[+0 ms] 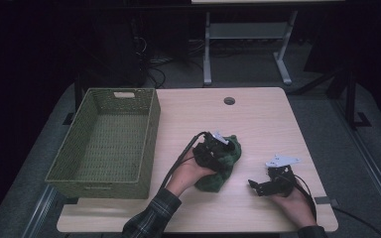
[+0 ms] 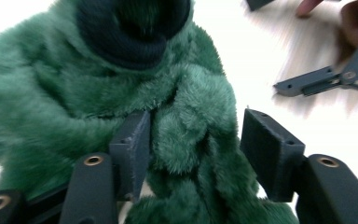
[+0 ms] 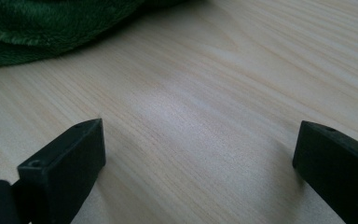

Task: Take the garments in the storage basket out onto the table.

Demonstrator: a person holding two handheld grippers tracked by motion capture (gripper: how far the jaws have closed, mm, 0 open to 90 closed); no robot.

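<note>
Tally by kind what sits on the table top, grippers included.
Green furry garment: 1
Woven basket: 1
Grippers: 2, the left gripper and the right gripper
Total: 4

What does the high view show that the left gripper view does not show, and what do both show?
The high view alone has the green woven basket at the left of the wooden table, a plaid sleeve, and the floor beyond. The left gripper view alone has the close detail: the left hand-held gripper with its jaws apart, a fold of fur between them, and a dark knitted cuff. Both have the green furry garment and the right hand-held gripper resting on the table.
</note>
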